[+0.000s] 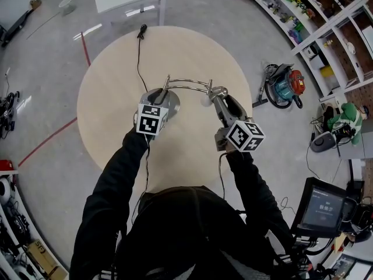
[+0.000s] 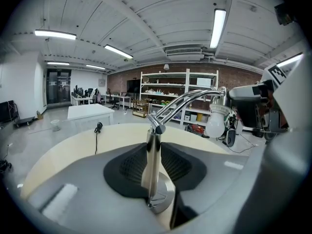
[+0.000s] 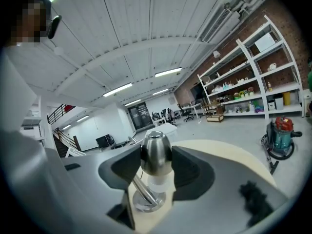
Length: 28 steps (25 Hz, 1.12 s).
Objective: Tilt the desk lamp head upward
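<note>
Now the left gripper point(image 1: 163, 101) and right gripper point(image 1: 222, 100) hold the desk lamp point(image 1: 189, 84).
Left jaws pinch its stem point(image 2: 153, 155); right jaws clamp its head point(image 3: 156, 152).

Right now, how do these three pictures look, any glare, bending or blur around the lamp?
Head view: strong fisheye curves the shelves; pale glare streaks lie on the floor beyond the table. Left gripper view: ceiling tubes blow out, lamp post sharp, near jaws soft. Right gripper view: lamp head carries bright highlights, corners black.
</note>
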Each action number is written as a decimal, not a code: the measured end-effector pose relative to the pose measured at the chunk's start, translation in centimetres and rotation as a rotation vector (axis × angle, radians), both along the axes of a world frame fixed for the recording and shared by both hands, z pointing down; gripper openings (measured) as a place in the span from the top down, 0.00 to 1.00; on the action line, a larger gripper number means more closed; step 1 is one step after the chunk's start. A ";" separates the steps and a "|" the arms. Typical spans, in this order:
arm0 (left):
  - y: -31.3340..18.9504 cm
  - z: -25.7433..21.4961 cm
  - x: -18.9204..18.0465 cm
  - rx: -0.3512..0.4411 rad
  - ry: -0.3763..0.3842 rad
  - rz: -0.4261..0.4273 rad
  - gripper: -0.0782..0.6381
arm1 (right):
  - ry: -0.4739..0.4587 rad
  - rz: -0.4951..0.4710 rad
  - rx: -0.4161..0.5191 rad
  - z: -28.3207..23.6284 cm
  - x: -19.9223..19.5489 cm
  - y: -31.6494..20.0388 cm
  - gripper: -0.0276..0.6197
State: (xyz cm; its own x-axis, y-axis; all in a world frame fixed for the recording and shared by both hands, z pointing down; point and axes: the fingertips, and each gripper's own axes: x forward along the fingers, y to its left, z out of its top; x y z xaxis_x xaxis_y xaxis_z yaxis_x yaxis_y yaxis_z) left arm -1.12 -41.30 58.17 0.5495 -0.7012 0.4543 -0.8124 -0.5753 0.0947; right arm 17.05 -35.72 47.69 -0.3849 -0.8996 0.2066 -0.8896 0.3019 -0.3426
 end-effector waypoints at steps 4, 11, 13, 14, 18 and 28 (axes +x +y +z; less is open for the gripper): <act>0.2 0.1 0.1 0.005 -0.012 0.008 0.76 | 0.029 -0.013 0.037 -1.3 -0.2 0.1 0.64; 0.4 0.0 0.1 0.012 -0.012 0.009 0.76 | 0.102 -0.044 0.119 -4.1 -1.1 0.0 0.65; 0.4 0.0 0.0 0.012 -0.011 0.008 0.76 | 0.112 -0.046 0.127 -4.6 -1.3 -0.1 0.66; 0.4 0.0 0.1 0.012 -0.011 0.009 0.76 | 0.117 -0.048 0.130 -4.7 -1.4 -0.1 0.66; 0.4 -0.2 -0.1 0.016 -0.018 0.014 0.76 | 0.141 -0.063 0.155 -5.8 -2.0 -0.3 0.66; 0.5 -0.5 -0.2 0.020 -0.015 0.016 0.76 | 0.192 -0.091 0.223 -8.6 -3.5 -0.7 0.67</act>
